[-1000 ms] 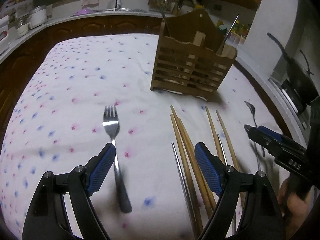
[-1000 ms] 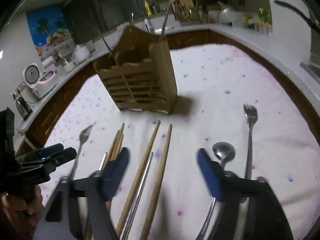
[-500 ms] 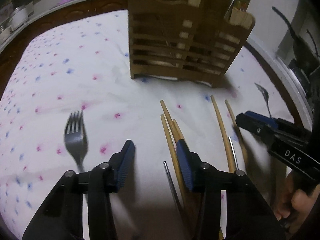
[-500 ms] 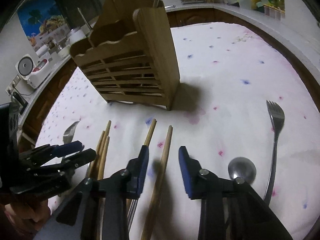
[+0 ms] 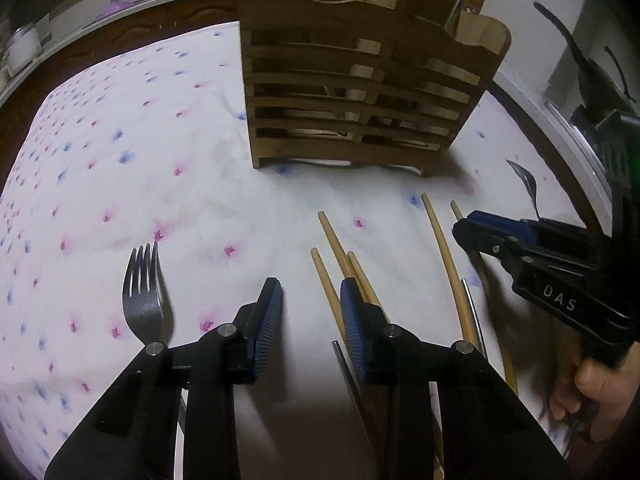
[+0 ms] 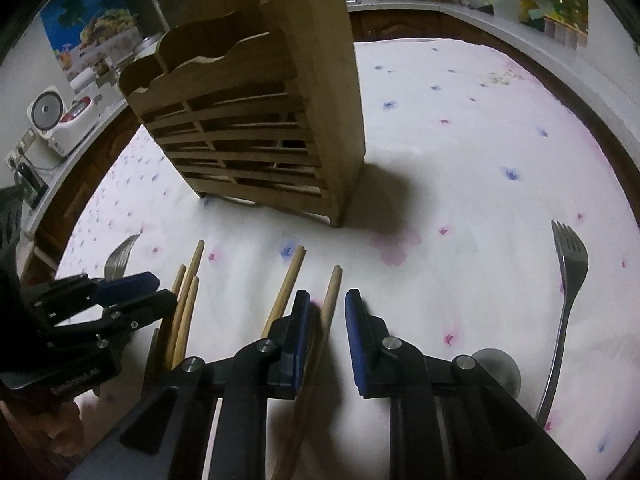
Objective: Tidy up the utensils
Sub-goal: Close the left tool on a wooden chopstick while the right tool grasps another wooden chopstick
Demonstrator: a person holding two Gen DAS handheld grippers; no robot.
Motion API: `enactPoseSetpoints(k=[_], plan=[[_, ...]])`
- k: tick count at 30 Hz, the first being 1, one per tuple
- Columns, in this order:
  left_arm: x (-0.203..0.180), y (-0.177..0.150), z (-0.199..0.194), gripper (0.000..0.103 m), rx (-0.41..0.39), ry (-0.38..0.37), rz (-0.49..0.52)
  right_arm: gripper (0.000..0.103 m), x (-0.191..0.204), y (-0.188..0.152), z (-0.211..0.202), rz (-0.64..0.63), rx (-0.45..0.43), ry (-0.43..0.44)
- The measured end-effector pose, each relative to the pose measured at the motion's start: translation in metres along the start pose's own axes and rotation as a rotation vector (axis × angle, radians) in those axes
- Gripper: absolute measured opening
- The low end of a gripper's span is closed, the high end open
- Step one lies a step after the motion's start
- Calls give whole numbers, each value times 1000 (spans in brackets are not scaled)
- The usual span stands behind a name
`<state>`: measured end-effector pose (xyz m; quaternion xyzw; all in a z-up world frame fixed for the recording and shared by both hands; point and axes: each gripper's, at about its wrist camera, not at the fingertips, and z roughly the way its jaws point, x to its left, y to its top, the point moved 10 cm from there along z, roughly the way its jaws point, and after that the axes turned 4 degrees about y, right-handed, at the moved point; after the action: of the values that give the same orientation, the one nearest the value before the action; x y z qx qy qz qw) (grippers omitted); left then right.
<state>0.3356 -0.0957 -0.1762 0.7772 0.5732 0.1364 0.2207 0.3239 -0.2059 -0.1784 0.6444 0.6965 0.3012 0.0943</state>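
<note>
Left wrist view: the left tool (image 5: pixel 310 312) hovers low over the cloth-covered desk (image 5: pixel 120 184), its blue pads parted by a modest gap with nothing between them. A fork (image 5: pixel 146 300) lies just to its left, and a cluster of wooden chopsticks (image 5: pixel 340 264) lies beside and under the right pad. Behind them stands the slatted wooden utensil holder (image 5: pixel 360 92), with a few items already upright in it. The right tool (image 5: pixel 480 232) enters from the right edge above another chopstick; from this angle I cannot tell how wide it is. Right wrist view: the right tool (image 6: pixel 328 320) is narrowed but not closed, straddling one wooden chopstick (image 6: pixel 330 300) that sits in the gap close to the left pad, with no firm pinch visible. A second fork (image 6: pixel 566 292) and a spoon (image 6: pixel 496 372) rest to its right, well apart from the holder (image 6: pixel 260 120). The step in hand looks like picking up a chopstick. The next move calls for closing fully on the shaft, lifting it clear without dragging its neighbours, then tipping it upright over a holder compartment.
</note>
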Motion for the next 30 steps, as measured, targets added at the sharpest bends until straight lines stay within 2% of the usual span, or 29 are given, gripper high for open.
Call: enactPoseSetpoints(k=[5,7,8,9,14,20,30], plan=[[-7,4,5,29,3,49,58,19,5,2,5,-31,9,-16],[-8,5,6,22,-7,64,75,19,7,3,7,-41,8,-20],[-8,7,7,12,-15,69,83,13,6,3,7,-45,6,-26],[-8,8,7,9,-17,66,82,9,3,4,6,-48,2,-43],[-2,9,5,4,-22,46,35,5,1,4,1,20,-12,33],[2,13,-31,4,-103,-22,-30,5,11,7,-28,26,-77,74],[5,15,-115,4,-252,-82,-45,5,31,24,-97,11,-210,131]])
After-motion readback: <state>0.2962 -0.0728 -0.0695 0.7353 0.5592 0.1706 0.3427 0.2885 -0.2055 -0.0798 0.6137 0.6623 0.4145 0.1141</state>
